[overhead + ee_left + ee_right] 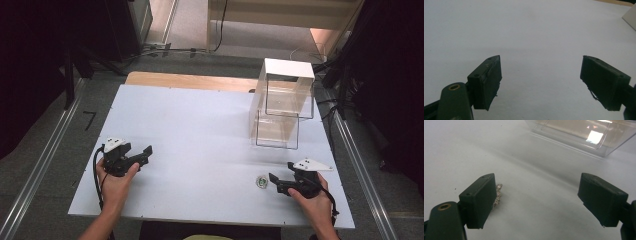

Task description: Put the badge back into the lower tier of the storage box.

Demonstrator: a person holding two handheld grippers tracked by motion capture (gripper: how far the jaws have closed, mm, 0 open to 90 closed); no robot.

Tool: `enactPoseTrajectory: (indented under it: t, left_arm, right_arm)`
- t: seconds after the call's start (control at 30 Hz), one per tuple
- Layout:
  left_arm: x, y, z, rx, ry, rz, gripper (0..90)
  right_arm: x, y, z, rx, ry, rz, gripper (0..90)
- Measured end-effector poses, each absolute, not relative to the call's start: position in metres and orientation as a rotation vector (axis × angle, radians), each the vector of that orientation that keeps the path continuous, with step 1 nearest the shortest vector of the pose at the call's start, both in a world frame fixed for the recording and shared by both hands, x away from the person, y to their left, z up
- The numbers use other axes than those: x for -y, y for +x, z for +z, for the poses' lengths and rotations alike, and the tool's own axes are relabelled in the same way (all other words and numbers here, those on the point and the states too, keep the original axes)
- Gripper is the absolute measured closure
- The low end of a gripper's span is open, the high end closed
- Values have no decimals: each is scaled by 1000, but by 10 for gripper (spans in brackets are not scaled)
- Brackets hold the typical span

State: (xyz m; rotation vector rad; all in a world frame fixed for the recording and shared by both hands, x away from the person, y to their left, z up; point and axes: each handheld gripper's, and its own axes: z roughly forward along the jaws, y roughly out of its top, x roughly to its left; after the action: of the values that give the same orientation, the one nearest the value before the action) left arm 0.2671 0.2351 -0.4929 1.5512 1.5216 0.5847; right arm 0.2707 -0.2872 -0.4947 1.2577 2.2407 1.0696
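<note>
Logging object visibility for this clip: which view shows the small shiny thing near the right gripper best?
The high view: the small shiny thing lies whole on the table, just left of the right gripper. The right gripper view catches a glittery edge behind one of its fingers.

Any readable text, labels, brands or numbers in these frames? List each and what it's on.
Floor mark: a black mark shaped like "7" on the grey floor left of the table; may be tape, not a numeral.
Small round object: green-and-white face, too small to read.
Clear box, left gripper, right gripper: no text.
</note>
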Motion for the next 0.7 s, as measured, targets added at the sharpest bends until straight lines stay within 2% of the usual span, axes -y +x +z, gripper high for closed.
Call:
enactPoseTrajectory:
  t: [0.7]
  left_arm:
    - [-235,267,-493,-1520,1553,585,174]
  right_arm:
    - [278,271,-497,-2291,1223,1068,170]
